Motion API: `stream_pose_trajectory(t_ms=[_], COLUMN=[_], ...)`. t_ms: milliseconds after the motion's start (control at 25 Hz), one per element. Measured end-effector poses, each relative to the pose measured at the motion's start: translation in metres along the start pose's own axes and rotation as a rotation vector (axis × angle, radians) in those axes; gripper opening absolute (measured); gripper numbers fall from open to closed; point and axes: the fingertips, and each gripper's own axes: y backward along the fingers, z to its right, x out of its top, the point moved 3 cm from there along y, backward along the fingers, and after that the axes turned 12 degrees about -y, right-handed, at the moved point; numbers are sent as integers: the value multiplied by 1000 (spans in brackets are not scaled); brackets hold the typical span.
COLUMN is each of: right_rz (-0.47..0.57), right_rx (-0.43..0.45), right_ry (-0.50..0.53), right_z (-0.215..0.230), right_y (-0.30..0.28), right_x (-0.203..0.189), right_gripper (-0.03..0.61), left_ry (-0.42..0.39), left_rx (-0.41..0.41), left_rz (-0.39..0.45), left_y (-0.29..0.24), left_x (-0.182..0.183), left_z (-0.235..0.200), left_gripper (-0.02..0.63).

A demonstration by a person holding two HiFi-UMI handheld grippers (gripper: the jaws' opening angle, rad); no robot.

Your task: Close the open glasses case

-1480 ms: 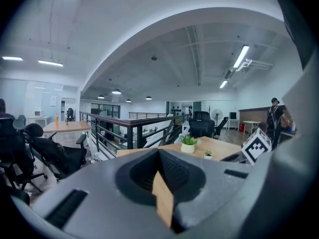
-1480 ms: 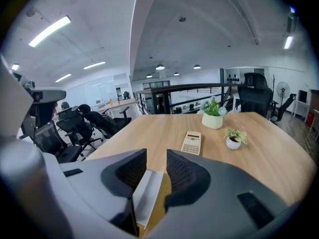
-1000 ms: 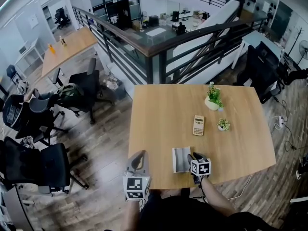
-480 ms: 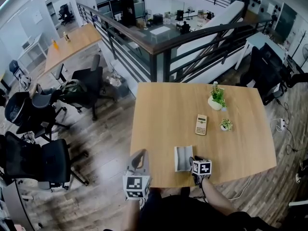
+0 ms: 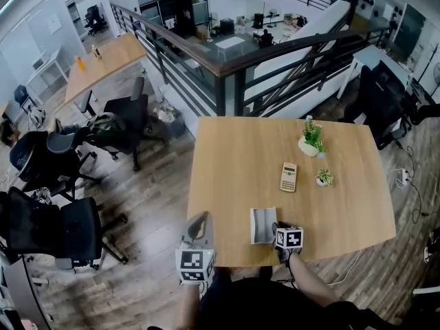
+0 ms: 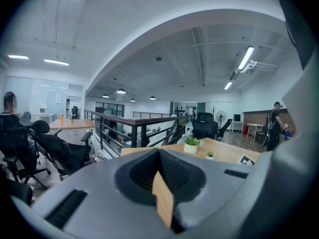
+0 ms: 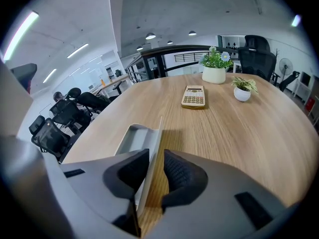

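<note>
Closing right gripper [image 7: 152, 158] loosely around upright glasses case lid [image 7: 156, 131], for folding it down. Holding left gripper [image 6: 160, 158] shut, empty, aside.

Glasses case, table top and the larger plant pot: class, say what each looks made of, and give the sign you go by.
The glasses case: probably rigid plastic or thin metal; smooth matt grey, thin stiff lid. The table top: wood or wood-look laminate; pale grain lines, soft sheen. The plant pot: likely glazed ceramic, perhaps plastic; plain smooth white.
</note>
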Motion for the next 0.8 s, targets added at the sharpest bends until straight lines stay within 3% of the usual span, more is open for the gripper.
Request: stream_pose_trajectory(t_ms=[360, 800], right_rz=[-19, -25], right_rx=[-9, -24], right_ry=[15, 21], right_z=[2, 1], right_y=[-3, -1], right_x=[-2, 1], right_gripper=[43, 26], left_ry=[12, 35], left_rx=[-10, -7], left_rz=[0, -8], left_y=[-2, 0], left_x=[-1, -3], left_z=[3, 0], left_gripper=[0, 0])
